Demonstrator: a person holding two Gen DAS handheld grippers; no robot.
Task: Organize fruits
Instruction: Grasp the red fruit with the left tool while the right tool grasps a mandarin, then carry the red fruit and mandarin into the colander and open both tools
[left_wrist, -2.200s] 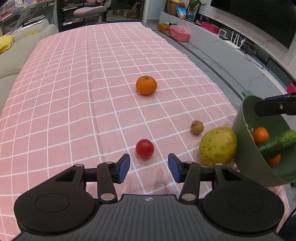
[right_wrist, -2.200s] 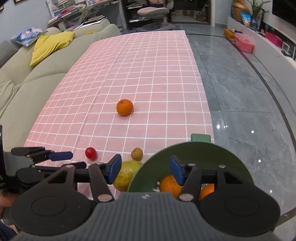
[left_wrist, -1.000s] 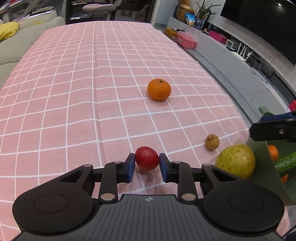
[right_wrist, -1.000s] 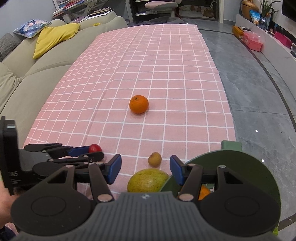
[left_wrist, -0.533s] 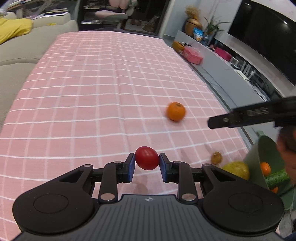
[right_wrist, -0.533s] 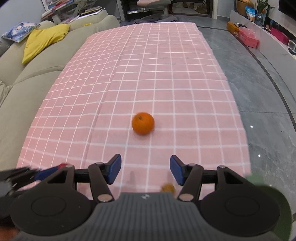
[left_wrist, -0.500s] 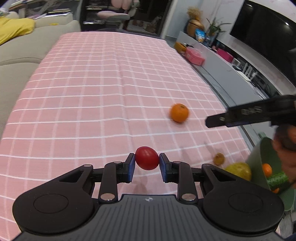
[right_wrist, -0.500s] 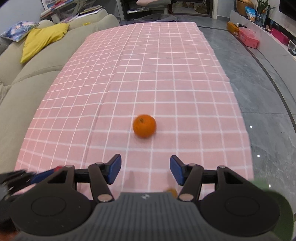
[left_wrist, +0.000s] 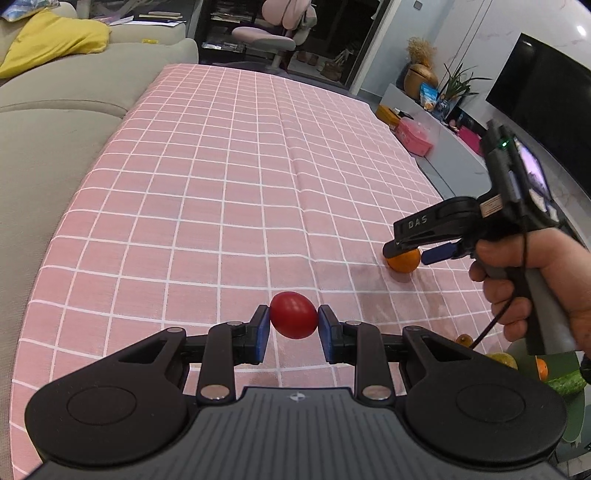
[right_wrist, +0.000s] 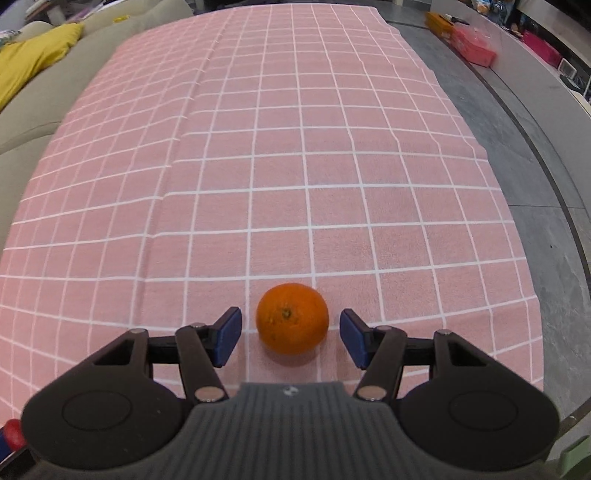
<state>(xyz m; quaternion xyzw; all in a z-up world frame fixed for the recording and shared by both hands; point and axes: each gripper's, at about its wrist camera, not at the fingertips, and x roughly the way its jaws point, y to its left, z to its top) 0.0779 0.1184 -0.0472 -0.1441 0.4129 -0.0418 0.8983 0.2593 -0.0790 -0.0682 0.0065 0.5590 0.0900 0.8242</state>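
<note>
pink cloth (right_wrist: 258, 147); orange (right_wrist: 292, 318) now straddled

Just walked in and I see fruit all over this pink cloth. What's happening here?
A person is sorting fruit with a handheld gripper in each hand. The left gripper is shut on a small red tomato, held above the pink checked cloth. The right gripper is open, its fingers on either side of an orange that sits on the cloth, not yet gripped. At the lower right of the left view, a green bowl already holds a cucumber and another orange fruit.
</note>
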